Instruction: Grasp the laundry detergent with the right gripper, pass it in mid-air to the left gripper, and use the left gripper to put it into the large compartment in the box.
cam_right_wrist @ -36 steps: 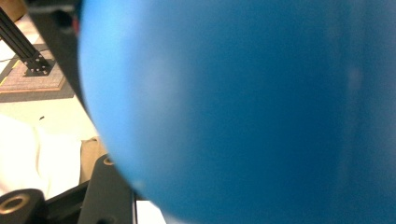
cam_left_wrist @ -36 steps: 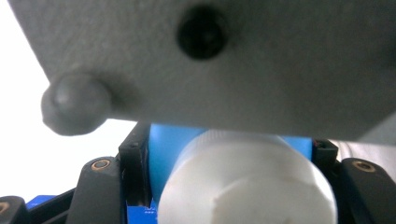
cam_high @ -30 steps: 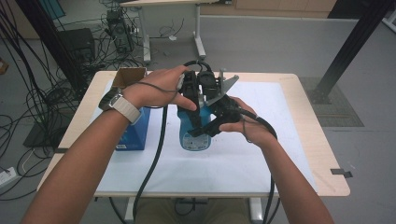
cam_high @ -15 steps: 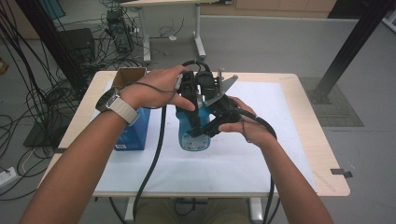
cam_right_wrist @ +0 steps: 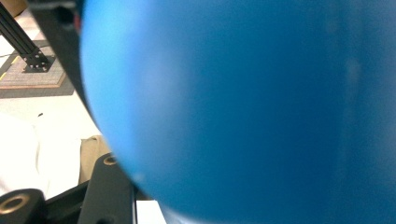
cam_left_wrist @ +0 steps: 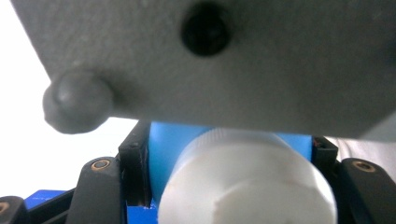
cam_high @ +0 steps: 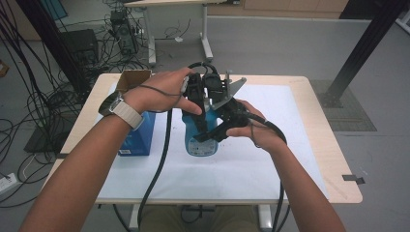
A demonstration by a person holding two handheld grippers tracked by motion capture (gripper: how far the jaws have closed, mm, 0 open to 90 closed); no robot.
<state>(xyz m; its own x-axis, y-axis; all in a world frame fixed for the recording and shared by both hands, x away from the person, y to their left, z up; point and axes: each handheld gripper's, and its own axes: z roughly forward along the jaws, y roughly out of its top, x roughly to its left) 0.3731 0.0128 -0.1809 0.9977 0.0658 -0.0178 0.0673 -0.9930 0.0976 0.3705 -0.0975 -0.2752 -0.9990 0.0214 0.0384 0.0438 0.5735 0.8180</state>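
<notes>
White-covered surface (cam_high: 270, 159): both jaws closed on the blue bottle (cam_high: 199, 140), left gripper (cam_high: 200, 99) at its neck under the white cap (cam_left_wrist: 247, 182), right gripper (cam_high: 227, 126) on the smooth, probably slippery, rigid body.

Your blue bottle (cam_high: 199, 140), upright at the counter's middle.

You see its white screw cap (cam_left_wrist: 247, 182) on top, a pale label low on its front, and its base on the white sheet beside the blue box.

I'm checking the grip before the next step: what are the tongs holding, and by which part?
Both hold the blue bottle: the left tongs clamp its top just below the white cap, the right tongs its body.
</notes>
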